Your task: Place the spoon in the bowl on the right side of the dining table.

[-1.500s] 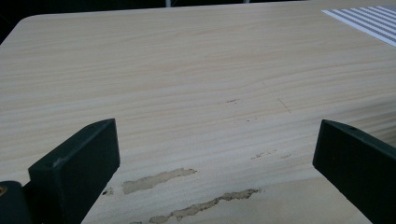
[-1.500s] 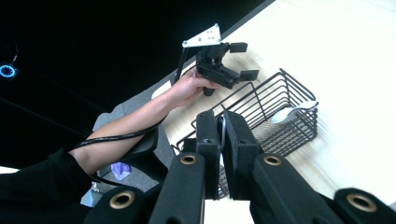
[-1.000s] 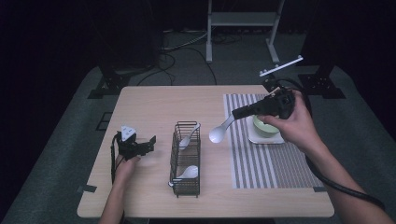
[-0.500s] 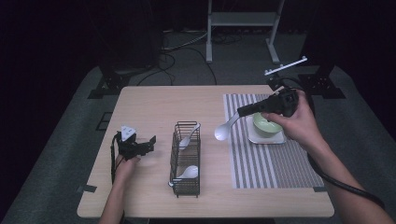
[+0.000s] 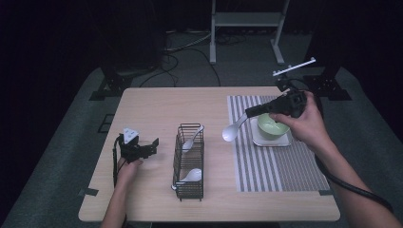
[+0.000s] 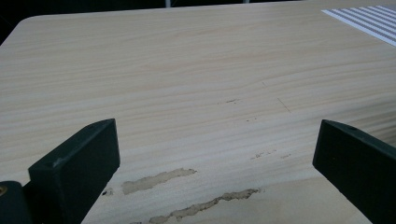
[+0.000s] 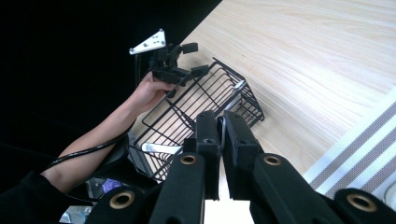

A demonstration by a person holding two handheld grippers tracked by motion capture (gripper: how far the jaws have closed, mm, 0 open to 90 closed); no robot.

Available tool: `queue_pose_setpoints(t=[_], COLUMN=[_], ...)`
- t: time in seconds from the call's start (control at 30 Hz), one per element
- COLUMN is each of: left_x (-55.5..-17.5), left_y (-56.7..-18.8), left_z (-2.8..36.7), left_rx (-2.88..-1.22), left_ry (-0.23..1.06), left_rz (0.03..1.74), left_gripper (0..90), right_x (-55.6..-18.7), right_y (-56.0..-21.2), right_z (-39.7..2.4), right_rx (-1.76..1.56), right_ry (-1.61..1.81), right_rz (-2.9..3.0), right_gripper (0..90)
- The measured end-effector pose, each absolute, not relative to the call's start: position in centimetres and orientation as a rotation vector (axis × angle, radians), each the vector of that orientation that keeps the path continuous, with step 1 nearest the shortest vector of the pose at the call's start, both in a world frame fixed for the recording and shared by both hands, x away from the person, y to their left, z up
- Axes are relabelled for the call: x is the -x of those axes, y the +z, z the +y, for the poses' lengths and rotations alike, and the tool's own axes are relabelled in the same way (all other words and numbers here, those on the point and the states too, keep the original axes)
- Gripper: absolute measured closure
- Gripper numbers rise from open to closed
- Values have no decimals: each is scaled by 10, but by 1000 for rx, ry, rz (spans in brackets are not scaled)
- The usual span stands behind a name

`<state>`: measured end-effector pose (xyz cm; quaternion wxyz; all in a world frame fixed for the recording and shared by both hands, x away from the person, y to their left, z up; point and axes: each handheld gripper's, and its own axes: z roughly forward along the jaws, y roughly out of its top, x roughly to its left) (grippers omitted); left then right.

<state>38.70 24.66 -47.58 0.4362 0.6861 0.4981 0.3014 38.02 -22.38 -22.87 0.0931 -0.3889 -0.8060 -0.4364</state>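
A white spoon (image 5: 231,132) hangs over the left edge of the striped mat (image 5: 275,166), bowl end down and to the left. My right gripper (image 5: 249,114) is shut on its handle; in the right gripper view the jaws (image 7: 220,126) stand pressed together. Just right of the spoon, a green bowl (image 5: 272,126) sits on a white square plate (image 5: 285,141). My left gripper (image 5: 151,145) rests on the table's left side, its jaws (image 6: 215,154) wide apart over bare wood with nothing between them.
A black wire basket (image 5: 190,161) stands mid-table with two white spoons in it, one at the far end (image 5: 192,141) and one at the near end (image 5: 192,175). The basket (image 7: 196,107) and the other hand's gripper (image 7: 191,58) lie beyond my right jaws.
My right gripper has carried the spoon a little to the right, closer to the green bowl. The left gripper has stayed put.
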Motion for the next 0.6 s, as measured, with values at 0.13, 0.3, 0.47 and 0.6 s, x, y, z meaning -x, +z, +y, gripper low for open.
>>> queue_pose_setpoints(t=[0.13, 0.3, 0.47, 0.6], left_x=[-387, -387, -387, -387], left_y=[-476, -476, -476, -476], left_z=[246, 247, 246, 246], left_rx=[-1712, -1710, -1711, -1711], left_ry=[752, 751, 752, 754], left_rz=[1239, 1238, 1237, 1237], left_gripper=[0, 0, 0, 0], right_x=[-383, -386, -389, -391], right_y=[-231, -234, -235, -237], right_z=[-229, -235, -241, -245], right_rx=[1181, 1209, 1234, 1257], right_ry=[-1293, -1293, -1298, -1294], right_rz=[-2379, -2371, -2357, -2354], right_gripper=[853, 853, 853, 853])
